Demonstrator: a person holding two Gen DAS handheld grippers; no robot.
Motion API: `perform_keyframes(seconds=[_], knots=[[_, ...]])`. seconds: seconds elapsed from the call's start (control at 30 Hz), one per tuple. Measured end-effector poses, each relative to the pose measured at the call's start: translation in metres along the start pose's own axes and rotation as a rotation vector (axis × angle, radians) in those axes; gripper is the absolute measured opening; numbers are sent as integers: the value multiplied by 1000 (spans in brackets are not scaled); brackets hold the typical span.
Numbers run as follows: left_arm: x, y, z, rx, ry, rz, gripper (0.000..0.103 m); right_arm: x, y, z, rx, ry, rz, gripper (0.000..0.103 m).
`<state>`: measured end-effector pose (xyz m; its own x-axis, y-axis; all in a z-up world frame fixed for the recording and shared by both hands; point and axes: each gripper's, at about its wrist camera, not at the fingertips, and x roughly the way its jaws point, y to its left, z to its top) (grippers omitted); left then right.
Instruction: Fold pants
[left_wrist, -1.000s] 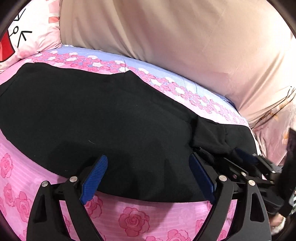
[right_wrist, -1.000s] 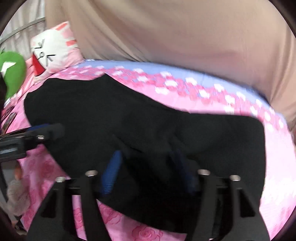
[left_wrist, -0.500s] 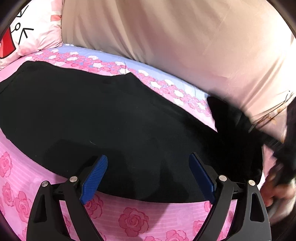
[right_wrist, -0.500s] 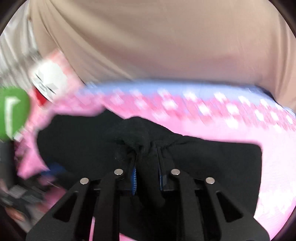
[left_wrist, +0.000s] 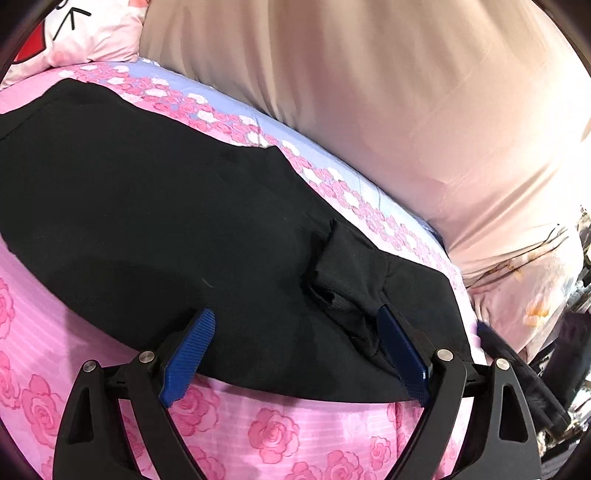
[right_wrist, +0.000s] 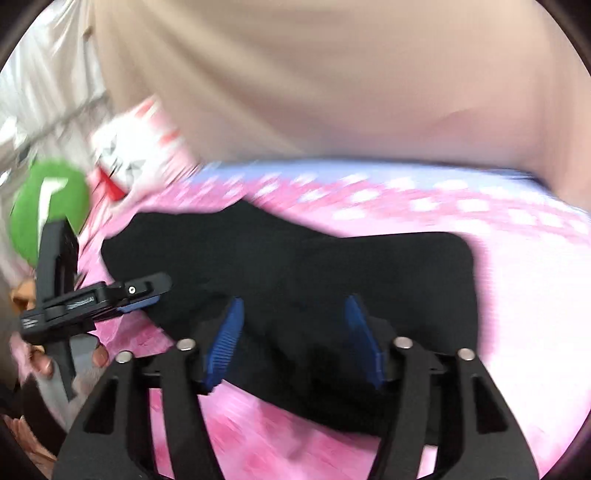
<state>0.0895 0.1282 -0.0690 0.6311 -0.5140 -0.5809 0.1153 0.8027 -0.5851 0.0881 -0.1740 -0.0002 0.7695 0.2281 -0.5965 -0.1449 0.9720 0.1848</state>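
Black pants (left_wrist: 155, 206) lie spread flat on a pink rose-print bedsheet (left_wrist: 273, 435). A small bunched fold (left_wrist: 347, 269) of the fabric sticks up near their right end. My left gripper (left_wrist: 295, 315) hovers open over the near hem, its right pad beside that fold. The right wrist view is blurred. In it my right gripper (right_wrist: 293, 301) has its jaws opening over the pants (right_wrist: 388, 273). Cloth lies below and between the pads, which do not press on it. At the left of that view is the left gripper (right_wrist: 96, 299), held by a hand (right_wrist: 98, 356).
A beige cloth (left_wrist: 369, 92) hangs along the far side of the bed. A cartoon pillow (left_wrist: 74, 33) sits at the far left corner, with a green plush (right_wrist: 48, 206) beside it. The bed's right edge (left_wrist: 465, 280) drops off past the pants' end.
Half a second ago the right gripper was shut on a pinch of pants fabric and lifting it. It has let go and drawn back, leaving a bunched fold. The left gripper stayed open.
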Motion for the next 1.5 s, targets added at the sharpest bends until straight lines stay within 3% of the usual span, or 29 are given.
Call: perform_keyframes(seconds=[0.13,0.23,0.3,0.33,0.37,0.4,0.47,0.57,0.8,0.83,0.87,1.07,1.2,1.33,1.5], knots=[[18,-11,11,-64,84,-82,87,-30,-67,-30,187,32,-81,61],[53,-16,18,-133,169,-69,87,-24,-106,-51,388,61,-5,62],[62,-30,21,-86,146,-11,86,-14,-112,-56,446,68,64,62],[66,-38,21,-58,154,-18,68,-10,-112,-57,461,74,84,62],[70,-44,19,-34,172,-31,21,1,-112,-57,482,90,118,62],[78,-51,17,-11,212,-15,9,7,-110,-58,495,99,138,62],[82,-54,18,-5,206,6,9,23,-107,-57,535,119,201,62],[82,-51,20,-26,205,-6,9,22,-97,-54,511,112,193,65],[84,-55,20,2,216,-6,9,-10,-52,-66,35,117,-140,68],[84,-55,20,2,215,-8,9,-9,-47,-67,-4,118,-165,67],[83,-54,20,-2,213,-8,9,-4,-42,-65,-29,124,-187,59],[69,-55,24,5,184,-17,9,16,-52,-50,37,90,-153,18],[59,-68,29,54,178,-47,10,-28,-68,-45,113,-7,-114,14],[88,-69,12,91,253,30,10,5,-93,-72,194,175,-89,15],[75,-48,9,20,218,-22,12,-12,-88,-65,178,142,-85,25]])
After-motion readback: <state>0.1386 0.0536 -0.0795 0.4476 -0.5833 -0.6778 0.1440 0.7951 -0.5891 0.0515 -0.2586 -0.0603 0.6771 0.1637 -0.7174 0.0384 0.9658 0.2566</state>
